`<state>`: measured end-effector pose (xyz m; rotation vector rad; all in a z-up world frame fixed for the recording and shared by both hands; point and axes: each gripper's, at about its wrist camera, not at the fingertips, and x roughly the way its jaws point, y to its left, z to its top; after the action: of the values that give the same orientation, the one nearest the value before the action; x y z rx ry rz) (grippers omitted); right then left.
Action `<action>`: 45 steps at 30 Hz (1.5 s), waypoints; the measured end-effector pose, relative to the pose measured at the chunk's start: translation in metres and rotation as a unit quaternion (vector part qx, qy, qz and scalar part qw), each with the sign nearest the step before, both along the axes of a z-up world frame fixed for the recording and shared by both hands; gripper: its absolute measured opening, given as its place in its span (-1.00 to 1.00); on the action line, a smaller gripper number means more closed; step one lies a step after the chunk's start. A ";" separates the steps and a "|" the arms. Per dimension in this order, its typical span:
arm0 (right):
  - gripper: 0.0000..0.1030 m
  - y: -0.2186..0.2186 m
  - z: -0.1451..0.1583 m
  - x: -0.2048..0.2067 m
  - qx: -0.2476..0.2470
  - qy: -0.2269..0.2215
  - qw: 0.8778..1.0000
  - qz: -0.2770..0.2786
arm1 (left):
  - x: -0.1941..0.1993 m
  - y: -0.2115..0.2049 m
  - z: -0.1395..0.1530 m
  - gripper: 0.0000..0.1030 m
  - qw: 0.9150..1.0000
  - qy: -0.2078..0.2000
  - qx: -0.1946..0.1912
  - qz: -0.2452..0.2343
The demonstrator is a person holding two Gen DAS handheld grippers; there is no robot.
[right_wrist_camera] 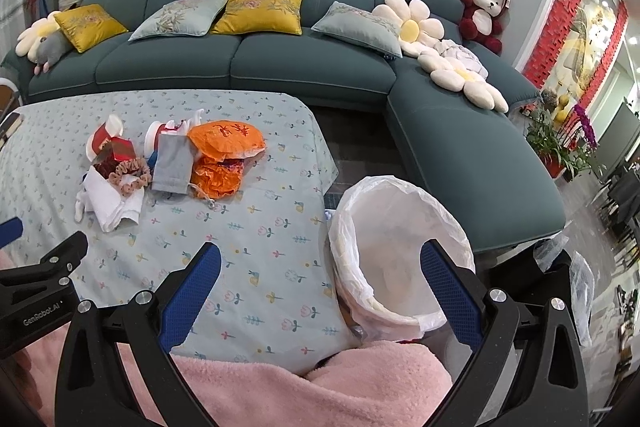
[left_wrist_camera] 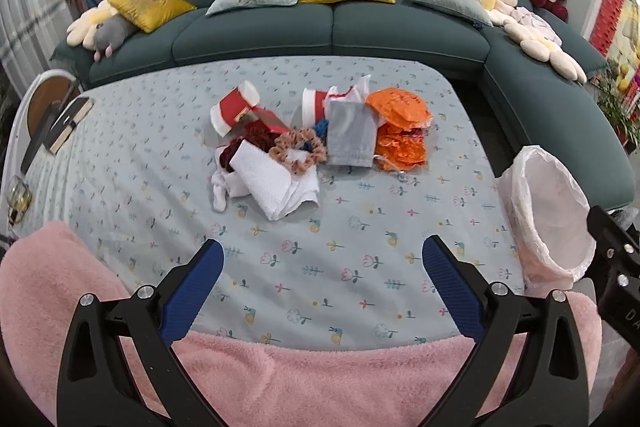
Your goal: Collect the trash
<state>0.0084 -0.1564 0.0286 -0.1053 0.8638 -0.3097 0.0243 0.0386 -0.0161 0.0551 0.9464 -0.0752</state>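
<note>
A heap of trash lies mid-table on the floral cloth (left_wrist_camera: pixel 320 267): two red and white paper cups (left_wrist_camera: pixel 236 107) (left_wrist_camera: pixel 314 105), crumpled orange wrappers (left_wrist_camera: pixel 400 127), a grey pouch (left_wrist_camera: pixel 350 137), a white towel (left_wrist_camera: pixel 272 183) and a scrunchie (left_wrist_camera: pixel 296 147). The heap also shows in the right wrist view (right_wrist_camera: pixel 224 143). A white-lined bin (left_wrist_camera: pixel 548 211) (right_wrist_camera: pixel 396 247) stands at the table's right edge. My left gripper (left_wrist_camera: pixel 322 255) is open and empty, short of the heap. My right gripper (right_wrist_camera: pixel 320 259) is open and empty, over the bin's rim.
A teal sofa (left_wrist_camera: pixel 332 35) with cushions and plush toys runs behind and to the right. Books (left_wrist_camera: pixel 68 123) lie at the table's far left corner. A pink fleece (left_wrist_camera: pixel 300 379) covers the near edge. Potted plants (right_wrist_camera: pixel 560 143) stand at the right.
</note>
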 end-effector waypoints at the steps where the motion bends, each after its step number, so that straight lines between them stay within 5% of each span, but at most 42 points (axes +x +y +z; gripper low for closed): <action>1: 0.86 0.002 -0.001 0.002 0.000 0.000 1.000 0.001 | 0.001 0.003 -0.002 0.85 1.000 0.000 0.001 0.002; 28: 0.86 0.051 -0.048 0.083 0.047 0.015 0.999 0.010 | 0.099 0.086 -0.077 0.81 0.994 0.065 -0.056 0.062; 42: 0.84 0.071 -0.078 0.122 0.057 0.049 0.997 0.018 | 0.143 0.077 -0.131 0.12 0.985 0.135 -0.102 0.043; 45: 0.83 0.076 -0.083 0.127 0.055 0.055 0.997 0.022 | 0.146 0.081 -0.138 -0.38 0.980 0.149 -0.124 0.047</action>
<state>0.1358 -0.0804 -0.0545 -0.0398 0.9853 -0.2169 0.1701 0.1201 -0.1544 -0.2381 1.2303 -0.1156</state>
